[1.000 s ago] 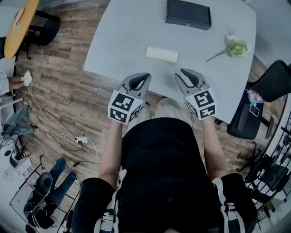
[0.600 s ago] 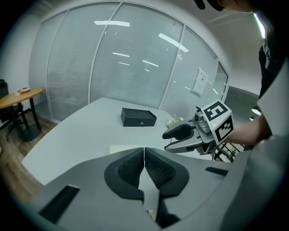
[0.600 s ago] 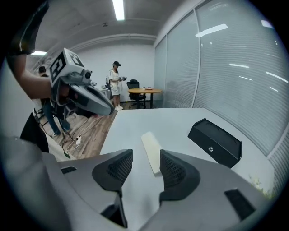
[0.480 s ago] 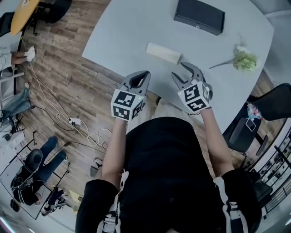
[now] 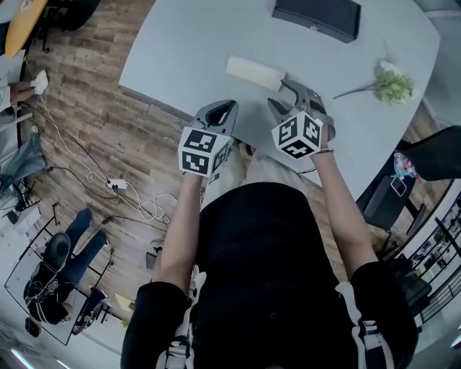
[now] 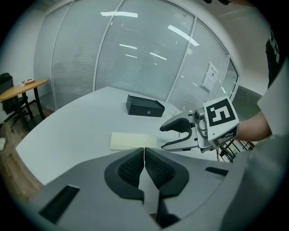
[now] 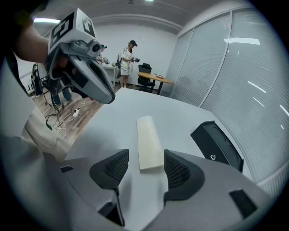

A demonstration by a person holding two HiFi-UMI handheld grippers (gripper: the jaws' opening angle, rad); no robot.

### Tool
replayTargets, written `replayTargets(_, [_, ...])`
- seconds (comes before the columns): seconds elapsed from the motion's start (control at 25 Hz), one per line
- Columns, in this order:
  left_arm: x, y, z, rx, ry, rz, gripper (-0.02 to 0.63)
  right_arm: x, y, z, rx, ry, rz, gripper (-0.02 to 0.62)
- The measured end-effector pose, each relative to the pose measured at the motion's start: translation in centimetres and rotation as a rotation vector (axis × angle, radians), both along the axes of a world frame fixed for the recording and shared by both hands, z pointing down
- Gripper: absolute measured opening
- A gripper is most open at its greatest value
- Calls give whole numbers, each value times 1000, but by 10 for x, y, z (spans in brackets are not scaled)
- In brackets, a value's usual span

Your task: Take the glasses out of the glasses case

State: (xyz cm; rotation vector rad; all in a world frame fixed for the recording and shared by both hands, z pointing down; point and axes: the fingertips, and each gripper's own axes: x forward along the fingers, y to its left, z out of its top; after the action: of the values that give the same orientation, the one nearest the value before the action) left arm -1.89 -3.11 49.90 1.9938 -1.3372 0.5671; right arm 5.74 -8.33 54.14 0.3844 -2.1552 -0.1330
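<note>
Cream glasses case (image 5: 255, 72) | on table (image 5: 189, 43) | long axis left-right (slightly tilted)

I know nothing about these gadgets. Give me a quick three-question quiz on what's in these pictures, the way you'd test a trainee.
1. True or false: the cream glasses case on the table lies open.
2. Which tongs stand open? A) left B) right C) both
3. Fill in: at the far side of the table, beyond the case, sits a black ____.

Key
1. False: it is closed.
2. B: the right tongs have just been opening and grip nothing. The left tongs are shut and empty.
3. box
</note>
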Motion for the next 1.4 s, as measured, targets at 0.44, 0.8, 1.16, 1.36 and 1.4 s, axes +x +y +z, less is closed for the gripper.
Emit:
replayTargets(0.44, [-11, -28, 43, -86, -6, 82, 25, -9, -22, 33, 40, 121, -1, 275])
replayTargets(0.8, [-24, -57, 74, -143, -8, 118, 25, -22, -35, 46, 48, 188, 24, 272])
replayTargets(1.16, [-28, -65, 96, -188, 0, 169, 25, -24, -36, 52, 44, 210, 42, 265])
replayTargets(1.36, [-33, -69, 101, -194, -2, 171, 25, -24, -37, 52, 39, 214, 42, 264])
replayTargets(1.4, [-33, -70, 102, -198, -3, 175, 25, -23, -37, 52, 37, 215, 41, 264])
